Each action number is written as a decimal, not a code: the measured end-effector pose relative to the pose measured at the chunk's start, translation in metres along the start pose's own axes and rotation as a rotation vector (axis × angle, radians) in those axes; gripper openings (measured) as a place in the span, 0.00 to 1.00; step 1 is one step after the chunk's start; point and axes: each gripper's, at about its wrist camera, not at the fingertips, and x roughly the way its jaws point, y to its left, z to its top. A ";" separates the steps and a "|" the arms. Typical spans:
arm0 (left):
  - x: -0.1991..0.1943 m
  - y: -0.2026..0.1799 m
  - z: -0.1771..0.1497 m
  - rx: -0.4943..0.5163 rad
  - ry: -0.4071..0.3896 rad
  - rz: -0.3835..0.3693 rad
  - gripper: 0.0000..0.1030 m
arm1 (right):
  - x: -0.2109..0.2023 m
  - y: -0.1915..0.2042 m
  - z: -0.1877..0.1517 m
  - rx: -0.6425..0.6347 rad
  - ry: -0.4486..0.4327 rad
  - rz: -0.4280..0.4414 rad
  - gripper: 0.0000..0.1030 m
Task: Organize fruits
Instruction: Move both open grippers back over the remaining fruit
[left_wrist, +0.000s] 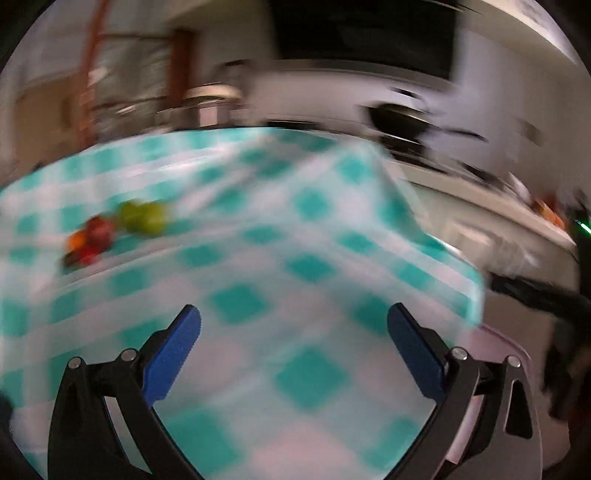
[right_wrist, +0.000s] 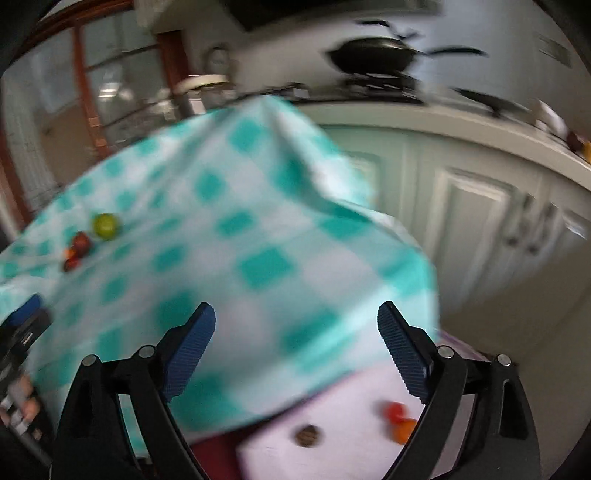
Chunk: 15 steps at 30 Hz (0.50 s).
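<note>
A green fruit (left_wrist: 144, 218) lies on the teal-and-white checked tablecloth (left_wrist: 295, 236) at the far left, with red fruits (left_wrist: 96, 236) and an orange one beside it. The same green fruit (right_wrist: 105, 226) and red fruits (right_wrist: 79, 245) show in the right wrist view. My left gripper (left_wrist: 294, 345) is open and empty above the cloth. My right gripper (right_wrist: 296, 339) is open and empty over the table's near corner. Below it a pale tray (right_wrist: 347, 417) holds a brown round item (right_wrist: 307, 435) and red and orange pieces (right_wrist: 399, 421). Both views are motion-blurred.
A counter with pale green cabinet doors (right_wrist: 469, 214) runs along the right. A black wok (right_wrist: 373, 55) sits on a stove at the back. A pot and wire rack (left_wrist: 210, 99) stand behind the table. The other gripper (right_wrist: 22, 325) shows at the left edge.
</note>
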 end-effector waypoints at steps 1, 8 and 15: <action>0.002 0.027 0.006 -0.048 0.010 0.056 0.98 | 0.003 0.020 0.003 -0.034 0.004 0.039 0.85; 0.045 0.173 0.036 -0.277 0.059 0.368 0.98 | 0.059 0.157 -0.001 -0.256 0.112 0.209 0.85; 0.061 0.285 0.046 -0.598 0.029 0.470 0.98 | 0.142 0.269 0.017 -0.323 0.214 0.305 0.85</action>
